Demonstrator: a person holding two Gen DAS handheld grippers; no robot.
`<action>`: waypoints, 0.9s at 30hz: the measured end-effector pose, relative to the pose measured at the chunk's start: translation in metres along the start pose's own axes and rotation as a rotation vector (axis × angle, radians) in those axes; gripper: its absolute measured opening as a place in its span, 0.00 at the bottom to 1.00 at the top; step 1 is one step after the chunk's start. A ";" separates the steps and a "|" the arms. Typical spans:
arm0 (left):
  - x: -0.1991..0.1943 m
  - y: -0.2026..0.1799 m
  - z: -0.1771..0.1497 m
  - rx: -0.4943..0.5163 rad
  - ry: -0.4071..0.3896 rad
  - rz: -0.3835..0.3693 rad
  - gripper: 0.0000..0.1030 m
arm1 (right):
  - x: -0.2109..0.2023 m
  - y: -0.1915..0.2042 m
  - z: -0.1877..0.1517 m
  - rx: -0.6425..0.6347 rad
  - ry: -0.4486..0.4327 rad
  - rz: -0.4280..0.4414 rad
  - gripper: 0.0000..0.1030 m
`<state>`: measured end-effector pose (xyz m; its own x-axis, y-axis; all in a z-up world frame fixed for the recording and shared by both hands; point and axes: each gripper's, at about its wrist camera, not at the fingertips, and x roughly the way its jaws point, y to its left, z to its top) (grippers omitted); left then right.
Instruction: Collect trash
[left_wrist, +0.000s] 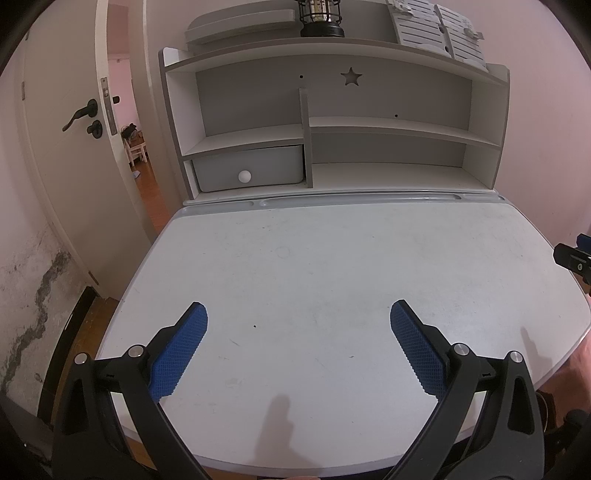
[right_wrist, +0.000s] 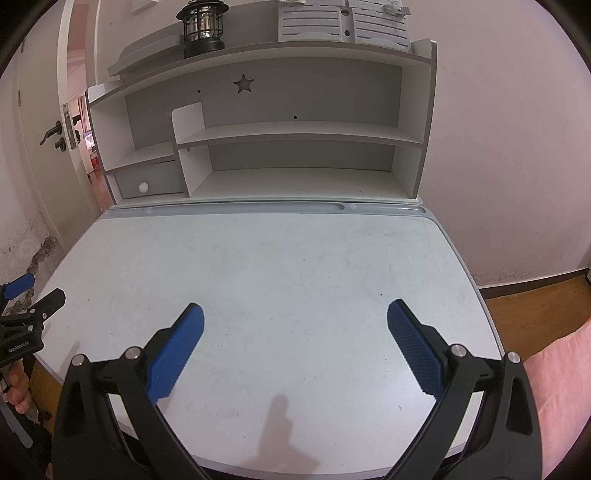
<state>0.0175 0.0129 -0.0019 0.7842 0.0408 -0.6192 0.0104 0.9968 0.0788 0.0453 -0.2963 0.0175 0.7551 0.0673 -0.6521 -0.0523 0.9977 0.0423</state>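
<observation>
No trash shows on the white desk top (left_wrist: 314, 266) in either view. My left gripper (left_wrist: 298, 314) hovers open over the desk's near left part, its blue pads wide apart with nothing between them. My right gripper (right_wrist: 295, 315) is open too, above the near right part of the desk top (right_wrist: 277, 266), and holds nothing. The left gripper (right_wrist: 31, 291) also appears at the left edge of the right wrist view, held by a hand (right_wrist: 18, 387). A tip of the right gripper (left_wrist: 574, 258) pokes in at the right edge of the left wrist view.
A white and grey shelf unit (left_wrist: 332, 125) stands at the back of the desk, with a grey drawer (left_wrist: 251, 168) at lower left. A black lantern (right_wrist: 202, 27) and white organisers (right_wrist: 343, 20) sit on top. An open door (left_wrist: 74, 140) is to the left. Wooden floor (right_wrist: 535, 306) lies to the right.
</observation>
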 end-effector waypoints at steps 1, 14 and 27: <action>0.000 0.000 0.000 0.000 0.001 0.001 0.94 | 0.000 0.000 0.000 0.001 0.000 0.000 0.93; 0.000 -0.002 -0.001 0.002 0.002 0.001 0.94 | 0.000 0.001 0.000 0.001 0.000 0.000 0.93; 0.001 -0.003 0.000 0.010 0.001 -0.003 0.94 | -0.001 0.001 0.000 0.000 0.000 0.000 0.93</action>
<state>0.0183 0.0096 -0.0034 0.7838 0.0379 -0.6198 0.0186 0.9963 0.0845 0.0448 -0.2952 0.0180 0.7553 0.0668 -0.6519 -0.0518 0.9978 0.0422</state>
